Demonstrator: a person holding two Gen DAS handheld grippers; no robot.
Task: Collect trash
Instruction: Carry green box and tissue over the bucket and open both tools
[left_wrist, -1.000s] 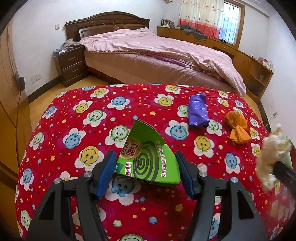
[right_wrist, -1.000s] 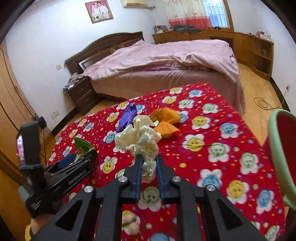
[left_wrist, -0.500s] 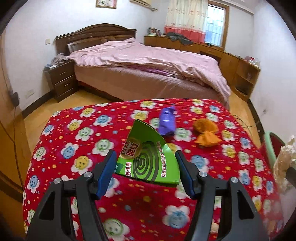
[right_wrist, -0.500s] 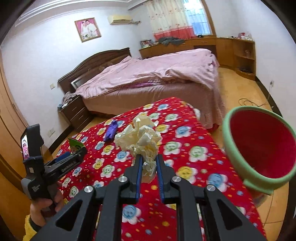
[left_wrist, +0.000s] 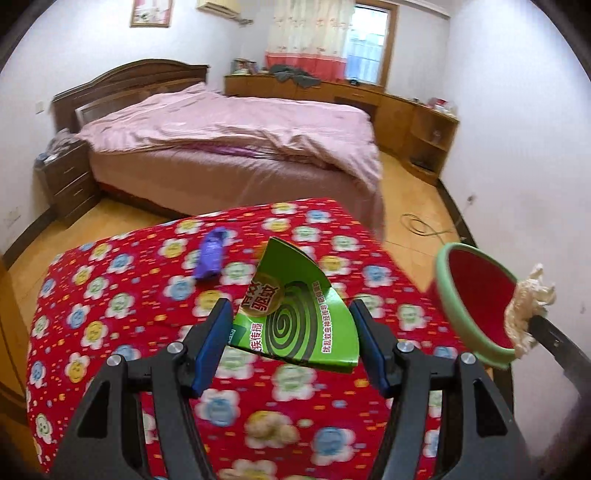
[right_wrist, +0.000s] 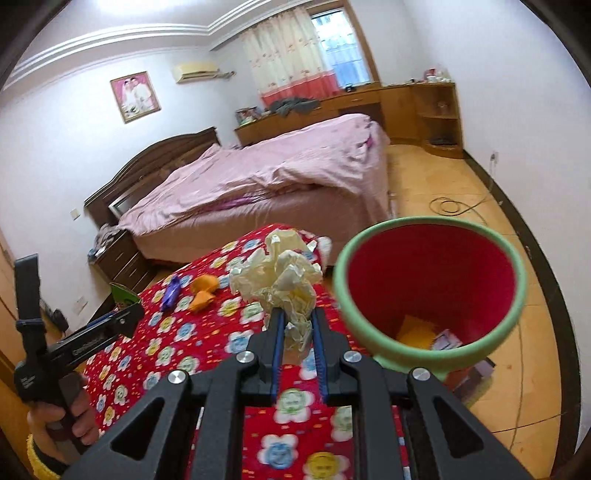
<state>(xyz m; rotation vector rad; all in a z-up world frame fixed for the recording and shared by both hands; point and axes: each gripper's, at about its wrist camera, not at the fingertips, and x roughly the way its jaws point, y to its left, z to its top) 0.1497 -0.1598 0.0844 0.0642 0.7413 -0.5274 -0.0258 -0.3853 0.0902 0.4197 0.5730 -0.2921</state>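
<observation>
My left gripper (left_wrist: 293, 325) is shut on a green mosquito-coil box piece (left_wrist: 295, 314) and holds it above the red flowered table (left_wrist: 110, 314). My right gripper (right_wrist: 297, 321) is shut on a crumpled cream paper wad (right_wrist: 280, 277), raised near the rim of a red bin with a green rim (right_wrist: 432, 291). The bin (left_wrist: 476, 302) and the wad (left_wrist: 526, 306) show at the right of the left wrist view. A purple wrapper (left_wrist: 212, 256) and an orange wrapper (right_wrist: 203, 290) lie on the table. The bin holds some trash at its bottom.
A bed with a pink cover (left_wrist: 229, 140) stands beyond the table, a nightstand (left_wrist: 66, 181) to its left. Wooden cabinets (left_wrist: 424, 125) line the far wall. A cable (right_wrist: 458, 205) lies on the wooden floor near the bin.
Both grippers have swung to the right with their loads. The bin has come closer and fuller into both views, and the paper wad is now beside its rim.
</observation>
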